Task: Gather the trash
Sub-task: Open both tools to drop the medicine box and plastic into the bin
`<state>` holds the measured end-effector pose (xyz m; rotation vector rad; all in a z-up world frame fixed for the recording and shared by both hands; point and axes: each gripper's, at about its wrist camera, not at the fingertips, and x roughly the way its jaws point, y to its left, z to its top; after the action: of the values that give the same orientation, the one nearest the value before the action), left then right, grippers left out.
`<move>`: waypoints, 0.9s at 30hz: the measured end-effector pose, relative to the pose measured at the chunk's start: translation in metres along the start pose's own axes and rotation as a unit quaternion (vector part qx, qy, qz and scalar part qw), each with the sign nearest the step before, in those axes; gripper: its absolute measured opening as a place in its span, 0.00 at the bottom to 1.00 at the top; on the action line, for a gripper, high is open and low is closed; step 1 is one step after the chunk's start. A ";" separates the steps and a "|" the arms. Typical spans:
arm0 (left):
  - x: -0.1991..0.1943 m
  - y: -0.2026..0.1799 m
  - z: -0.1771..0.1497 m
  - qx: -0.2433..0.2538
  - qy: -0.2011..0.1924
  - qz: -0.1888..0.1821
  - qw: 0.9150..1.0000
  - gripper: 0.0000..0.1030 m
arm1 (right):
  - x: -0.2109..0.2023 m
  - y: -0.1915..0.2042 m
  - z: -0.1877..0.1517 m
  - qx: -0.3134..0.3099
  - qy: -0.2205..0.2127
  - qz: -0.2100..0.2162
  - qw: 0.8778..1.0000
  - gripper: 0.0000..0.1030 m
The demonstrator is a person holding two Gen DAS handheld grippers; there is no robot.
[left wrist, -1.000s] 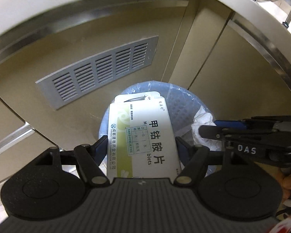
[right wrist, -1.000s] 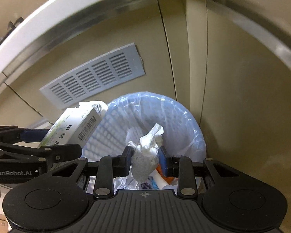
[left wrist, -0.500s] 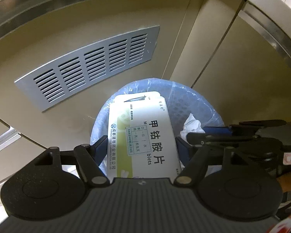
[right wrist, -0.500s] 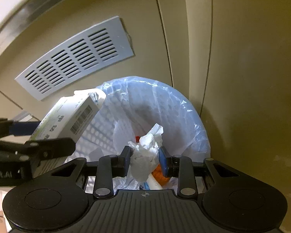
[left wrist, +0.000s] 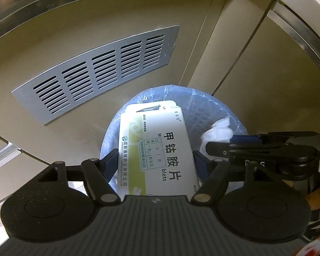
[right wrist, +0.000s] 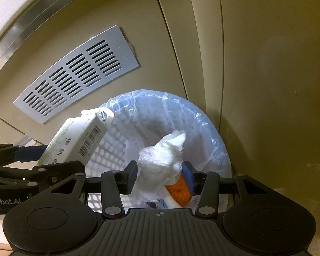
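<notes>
My left gripper (left wrist: 156, 162) is shut on a white and green medicine box (left wrist: 155, 145) and holds it over the left rim of a white mesh bin with a bluish plastic liner (left wrist: 202, 104). My right gripper (right wrist: 160, 170) is shut on a crumpled white tissue (right wrist: 162, 160) and holds it over the bin's mouth (right wrist: 211, 132). The box also shows in the right wrist view (right wrist: 74, 143), held by the left gripper (right wrist: 38, 162). The tissue (left wrist: 217, 132) and right gripper (left wrist: 239, 145) show in the left wrist view. Inside the bin lie an orange item (right wrist: 179, 189) and other scraps.
The bin stands on the floor against beige cabinet panels (right wrist: 266, 64). A grey slotted vent plate (left wrist: 98, 72) is fixed on the panel behind it, left of the bin. A metal-edged counter rim (left wrist: 305, 27) curves overhead.
Both grippers have moved down and closer to the bin, which looks larger now. Both still hold their items.
</notes>
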<state>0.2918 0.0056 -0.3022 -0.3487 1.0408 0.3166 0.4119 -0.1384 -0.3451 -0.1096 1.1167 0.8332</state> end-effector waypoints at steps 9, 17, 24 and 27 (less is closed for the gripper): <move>0.000 -0.003 0.001 0.010 0.003 -0.005 1.000 0.69 | -0.018 -0.004 0.003 0.020 -0.001 -0.009 1.000 0.52; 0.005 -0.014 0.002 0.023 0.009 -0.016 1.000 0.69 | -0.038 -0.013 0.000 0.033 -0.005 -0.041 0.999 0.52; 0.013 -0.025 0.002 0.036 0.014 -0.020 0.999 0.69 | -0.043 -0.020 -0.002 0.044 -0.010 -0.043 0.998 0.52; 0.015 -0.026 0.003 0.036 0.016 -0.022 0.999 0.69 | -0.044 -0.022 -0.002 0.048 -0.011 -0.042 0.998 0.52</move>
<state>0.3116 -0.0152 -0.3111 -0.3132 1.0715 0.2335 0.4164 -0.1783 -0.3162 -0.0671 1.1218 0.7046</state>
